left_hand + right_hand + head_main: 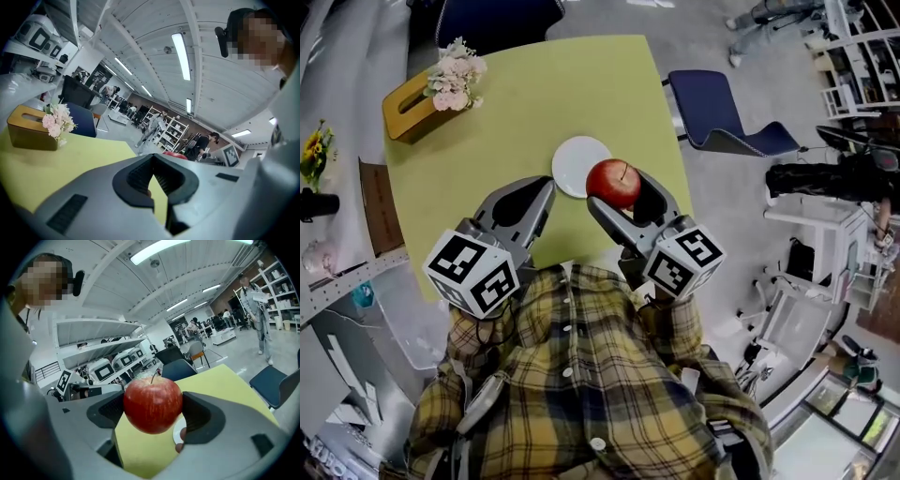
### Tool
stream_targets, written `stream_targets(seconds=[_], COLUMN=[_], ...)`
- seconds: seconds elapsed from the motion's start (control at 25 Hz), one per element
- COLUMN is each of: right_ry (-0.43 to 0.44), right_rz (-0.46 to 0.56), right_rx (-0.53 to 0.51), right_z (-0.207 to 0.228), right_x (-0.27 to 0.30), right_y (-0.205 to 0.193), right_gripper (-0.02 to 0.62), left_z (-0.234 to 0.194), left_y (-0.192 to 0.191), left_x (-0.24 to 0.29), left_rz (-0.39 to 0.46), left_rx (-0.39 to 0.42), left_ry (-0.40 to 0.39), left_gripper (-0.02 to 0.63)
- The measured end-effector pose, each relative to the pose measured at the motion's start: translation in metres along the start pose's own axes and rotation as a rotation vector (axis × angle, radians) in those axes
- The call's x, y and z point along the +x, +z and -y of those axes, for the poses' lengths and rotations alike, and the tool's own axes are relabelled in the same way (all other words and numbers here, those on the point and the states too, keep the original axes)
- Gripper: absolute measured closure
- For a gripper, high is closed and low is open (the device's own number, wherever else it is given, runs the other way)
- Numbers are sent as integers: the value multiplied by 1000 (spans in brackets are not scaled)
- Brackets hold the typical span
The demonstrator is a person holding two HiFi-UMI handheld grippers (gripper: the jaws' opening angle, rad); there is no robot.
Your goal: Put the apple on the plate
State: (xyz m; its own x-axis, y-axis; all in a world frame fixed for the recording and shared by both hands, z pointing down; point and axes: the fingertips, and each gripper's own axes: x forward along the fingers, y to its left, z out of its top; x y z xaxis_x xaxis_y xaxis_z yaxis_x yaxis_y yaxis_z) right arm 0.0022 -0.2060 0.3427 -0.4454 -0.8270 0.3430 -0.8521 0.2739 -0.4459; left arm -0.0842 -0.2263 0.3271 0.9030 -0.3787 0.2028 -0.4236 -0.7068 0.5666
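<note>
A red apple [614, 182] with its stem up is held in the air, my right gripper [617, 192] shut on it just right of the plate. In the right gripper view the apple [152, 403] fills the gap between the jaws, and a sliver of the white plate [178, 434] shows below it. The round white plate [578, 166] lies on the yellow-green table [478, 173], near its front edge. My left gripper [546, 190] hovers at the plate's left side; in the left gripper view its jaws [154, 174] meet at the tips with nothing between them.
A mustard tissue box [411, 107] with pink flowers [455, 77] stands at the table's far left corner. A blue chair [722, 116] is beside the table on the right. Shelves and people stand farther off in the room.
</note>
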Motion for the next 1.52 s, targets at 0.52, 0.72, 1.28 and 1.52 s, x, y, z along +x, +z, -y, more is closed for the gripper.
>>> stream_targets(seconds=[0.52,0.72,1.28,1.52], right_ry=[72,106,87,62], right_rz=[-97,-148,-243,-239], right_rx=[-57,-84,-138,-148], right_z=[10,20,64,86], right_x=[31,52,90,94], right_y=[-12,-20,-64,-83], right_gripper=[227,227,227,227], left_z=[-20,-33,-51,-51], left_y=[-4,-5,-17,-31], left_x=[-6,-9,-8,-6], left_rz=[53,80,76,64], left_rx=[-60,-83,-123,-138], left_ry=[110,173,244,253], left_gripper=[600,600,600,600])
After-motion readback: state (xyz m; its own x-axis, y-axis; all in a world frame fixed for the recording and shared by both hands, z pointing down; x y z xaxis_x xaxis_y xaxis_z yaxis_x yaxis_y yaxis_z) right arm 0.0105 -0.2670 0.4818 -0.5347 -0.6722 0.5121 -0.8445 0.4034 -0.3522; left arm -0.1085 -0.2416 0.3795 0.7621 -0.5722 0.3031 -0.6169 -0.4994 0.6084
